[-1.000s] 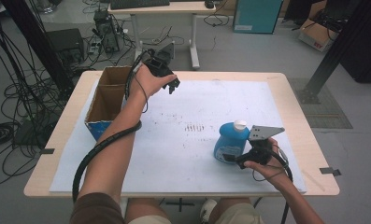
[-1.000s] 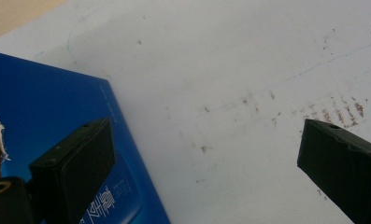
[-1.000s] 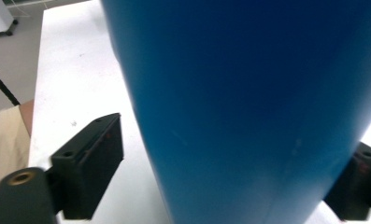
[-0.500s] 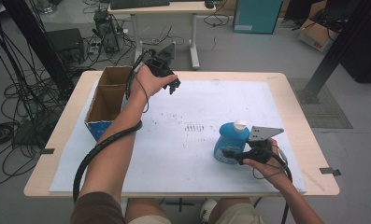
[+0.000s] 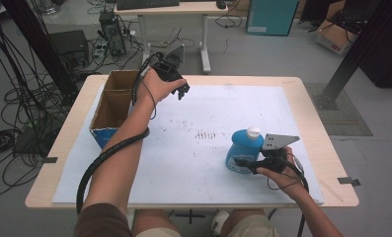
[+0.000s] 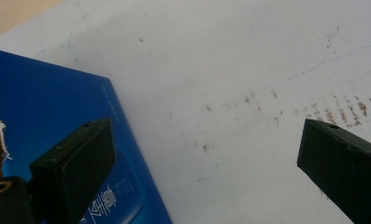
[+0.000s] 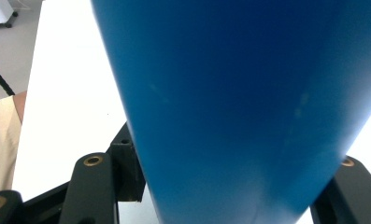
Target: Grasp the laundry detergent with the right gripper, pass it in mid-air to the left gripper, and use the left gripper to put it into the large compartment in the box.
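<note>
A blue plastic bottle [image 5: 243, 148] with a white cap stands upright on the white table sheet, right of centre. My right gripper [image 5: 244, 163] comes in low from the right. Its jaws have just been closing, with the bottle's lower body between them, and they now press on its sides. In the right gripper view the bottle [image 7: 230, 102] looms close between the jaws. My left gripper [image 5: 182, 91] hangs over the far left of the table beside the cardboard box [image 5: 109, 106]. In the left gripper view its jaws [image 6: 204, 135] stand wide apart with nothing between them.
The open cardboard box has a blue outer side [image 6: 57, 102] and stands at the table's left edge. The white sheet [image 5: 203, 113] bears dark scuff marks in the middle. Behind the table are a desk, cables and a black post.
The right gripper's jaws have drawn in onto the bottle. Both hands and the bottle stay where they were.
</note>
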Available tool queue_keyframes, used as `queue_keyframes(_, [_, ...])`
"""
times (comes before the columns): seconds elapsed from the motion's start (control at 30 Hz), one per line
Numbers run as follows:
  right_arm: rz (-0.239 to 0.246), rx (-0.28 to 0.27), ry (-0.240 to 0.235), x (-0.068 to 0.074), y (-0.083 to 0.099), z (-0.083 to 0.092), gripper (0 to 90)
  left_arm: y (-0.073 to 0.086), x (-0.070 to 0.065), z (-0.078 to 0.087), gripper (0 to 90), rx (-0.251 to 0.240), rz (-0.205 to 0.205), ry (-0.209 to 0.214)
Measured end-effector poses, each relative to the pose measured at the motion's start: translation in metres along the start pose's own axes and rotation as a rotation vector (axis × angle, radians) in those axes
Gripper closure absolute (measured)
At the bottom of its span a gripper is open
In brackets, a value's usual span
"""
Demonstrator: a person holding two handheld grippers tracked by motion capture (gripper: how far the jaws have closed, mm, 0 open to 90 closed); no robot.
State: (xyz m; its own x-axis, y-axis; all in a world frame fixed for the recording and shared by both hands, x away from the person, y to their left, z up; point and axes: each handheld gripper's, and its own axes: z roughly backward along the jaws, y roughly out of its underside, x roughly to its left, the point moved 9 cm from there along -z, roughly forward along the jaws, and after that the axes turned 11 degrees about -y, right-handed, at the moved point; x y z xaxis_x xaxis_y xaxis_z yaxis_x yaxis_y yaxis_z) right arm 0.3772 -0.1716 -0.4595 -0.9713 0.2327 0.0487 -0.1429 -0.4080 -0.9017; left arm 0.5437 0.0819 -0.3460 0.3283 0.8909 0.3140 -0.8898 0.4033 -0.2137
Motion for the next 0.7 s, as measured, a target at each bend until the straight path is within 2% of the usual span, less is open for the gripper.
queue_keyframes(0.47, [-0.004,0.001,-0.003,-0.0001,0.0000,-0.0002,40.0,0.0010,0.0012,0.0013,4.8,-0.001,0.000,-0.003])
queue_keyframes(0.5, [-0.003,-0.001,-0.003,-0.0004,-0.0005,-0.0005,40.0,0.0008,0.0005,0.0017,4.9,-0.005,0.011,-0.002])
queue_keyframes(0.7, [0.006,-0.006,-0.010,-0.0003,0.0001,-0.0003,40.1,0.0004,0.0009,0.0036,4.8,-0.004,0.000,-0.006])
